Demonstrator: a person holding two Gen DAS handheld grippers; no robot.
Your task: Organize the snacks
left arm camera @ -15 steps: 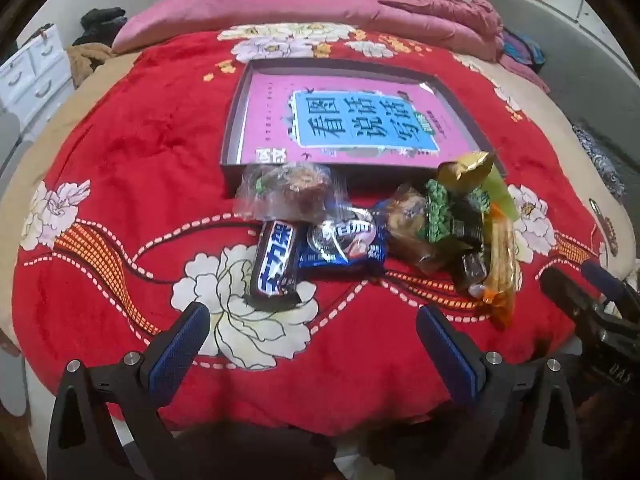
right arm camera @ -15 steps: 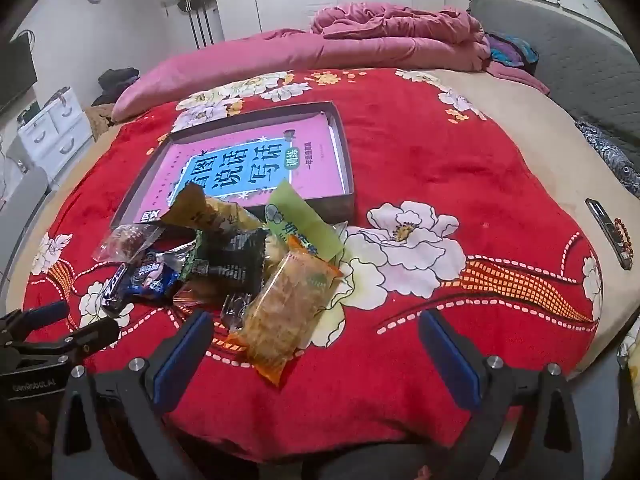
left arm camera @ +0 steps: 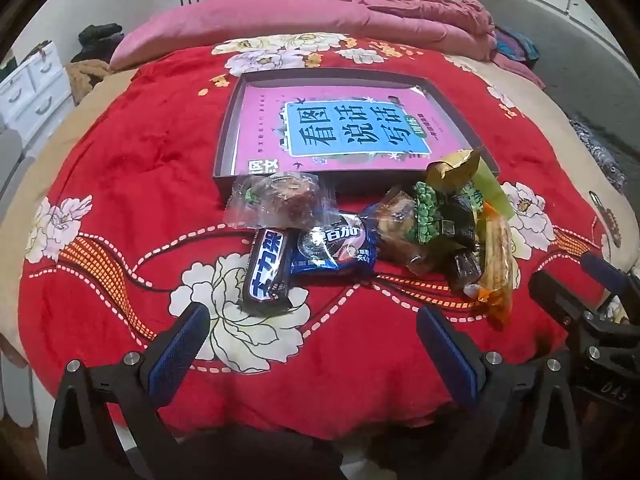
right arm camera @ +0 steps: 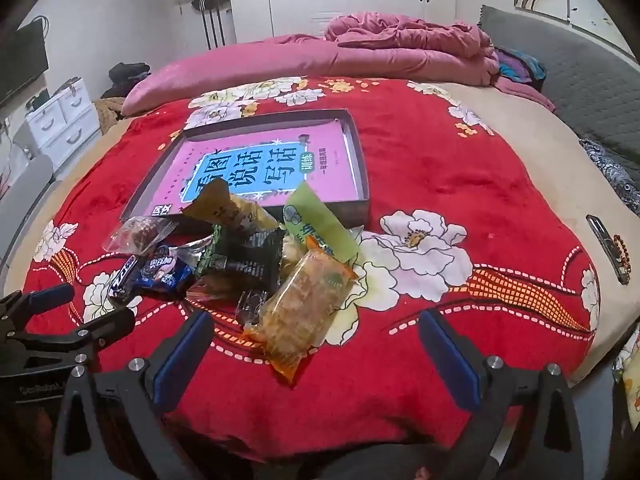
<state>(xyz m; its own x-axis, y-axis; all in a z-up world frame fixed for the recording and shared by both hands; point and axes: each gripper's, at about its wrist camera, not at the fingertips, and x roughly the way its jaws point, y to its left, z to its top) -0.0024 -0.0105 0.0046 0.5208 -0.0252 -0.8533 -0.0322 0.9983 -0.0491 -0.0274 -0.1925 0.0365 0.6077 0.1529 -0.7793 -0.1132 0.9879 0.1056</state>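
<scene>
Mounted low at the near edge of the bed, looking forward and slightly down across the red blanket (left arm camera: 120, 184). Left wrist view offset left, right wrist view offset right. Shared: snack pile (left arm camera: 360, 236) (right arm camera: 248, 264), tray (left arm camera: 224, 140) (right arm camera: 360, 160).

Left hand-held gripper (left arm camera: 308, 328) agape, low; right hand-held gripper (right arm camera: 316, 336) likewise.

snack pile (left arm camera: 372, 240) lying just in front of the shallow grey tray (left arm camera: 224, 136), outside it. nearest the tray's front wall: clear-wrapped brown pastry (left arm camera: 280, 202). further from the tray: dark chocolate bar (left arm camera: 267, 272), lying lengthwise, touching a blue cookie packet (left arm camera: 334, 248). toward the tray's right front corner: overlapping green-black packet (right arm camera: 240, 258), gold wrapper (right arm camera: 224, 208), light green sachet (right arm camera: 320, 224), orange packet (right arm camera: 302, 308).
</scene>
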